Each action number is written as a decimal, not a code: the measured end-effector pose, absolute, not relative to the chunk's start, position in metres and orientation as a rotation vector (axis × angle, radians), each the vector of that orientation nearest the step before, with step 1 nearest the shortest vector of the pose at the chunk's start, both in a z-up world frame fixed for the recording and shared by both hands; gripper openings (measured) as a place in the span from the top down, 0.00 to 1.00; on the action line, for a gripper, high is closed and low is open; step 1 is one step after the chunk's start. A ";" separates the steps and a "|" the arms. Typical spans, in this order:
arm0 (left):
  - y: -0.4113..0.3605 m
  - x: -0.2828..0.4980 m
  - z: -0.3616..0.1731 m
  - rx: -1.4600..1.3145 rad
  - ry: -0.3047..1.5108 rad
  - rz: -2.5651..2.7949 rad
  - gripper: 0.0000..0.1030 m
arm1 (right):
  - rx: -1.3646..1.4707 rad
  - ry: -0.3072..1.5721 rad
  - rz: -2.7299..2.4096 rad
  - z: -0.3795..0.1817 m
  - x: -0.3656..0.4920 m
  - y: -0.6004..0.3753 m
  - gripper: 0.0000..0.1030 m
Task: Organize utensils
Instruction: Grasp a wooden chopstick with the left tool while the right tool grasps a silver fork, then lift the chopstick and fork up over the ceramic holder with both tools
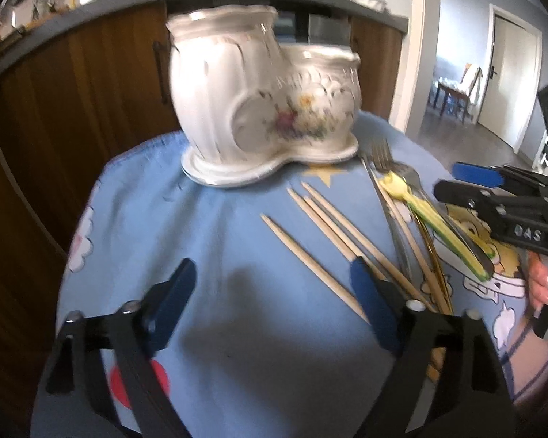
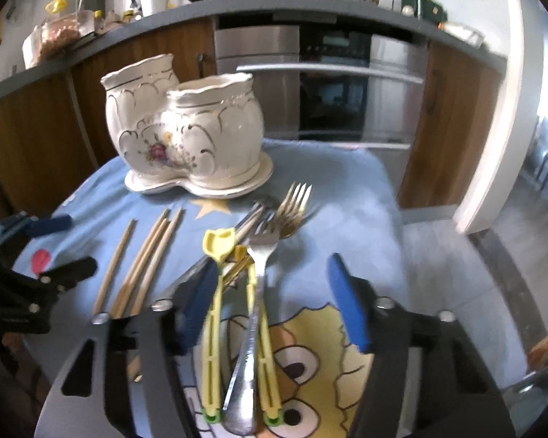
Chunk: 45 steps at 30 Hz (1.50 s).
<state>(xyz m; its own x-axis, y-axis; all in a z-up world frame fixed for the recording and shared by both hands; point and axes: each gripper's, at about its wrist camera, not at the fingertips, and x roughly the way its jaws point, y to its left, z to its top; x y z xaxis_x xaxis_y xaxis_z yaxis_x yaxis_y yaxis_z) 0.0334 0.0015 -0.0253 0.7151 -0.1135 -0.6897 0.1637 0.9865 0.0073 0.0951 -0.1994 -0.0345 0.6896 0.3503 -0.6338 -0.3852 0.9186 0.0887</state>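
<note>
Tabletop (image 2: pixel 347 189) w/ light-blue cartoon-print cloth carries everything. At its far side stands the white flower-painted ceramic two-pot holder (image 2: pixel 186 138), both mouths empty, prob. the destination. Utensils lie loose nearer the camera: pale wooden chopsticks (image 1: pixel 325 241) fanned out, beside a crossed heap of silver fork (image 2: pixel 259 266), gold-tinted fork (image 2: pixel 294 208) and yellow plastic tong-style utensil (image 2: pixel 215 314). Left tongs (image 1: pixel 274 292) hang part-open over bare cloth, one finger above the chopsticks, holding nothing. Right tongs (image 2: pixel 274 303) straddle the heap's handles, roughly half-open, pads not gripping yet; likely lining up a first pick.
</note>
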 end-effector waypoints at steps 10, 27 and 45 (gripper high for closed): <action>-0.027 0.034 -0.036 0.102 0.862 -0.189 0.51 | -0.013 0.768 0.476 -0.043 0.111 -0.198 0.73; -0.010 0.063 -0.024 0.118 0.916 -0.200 0.94 | 0.030 0.740 0.527 -0.032 0.115 -0.204 0.94; 0.011 0.018 0.062 0.098 0.484 -0.299 0.94 | -0.091 0.275 0.456 0.050 0.057 -0.195 0.97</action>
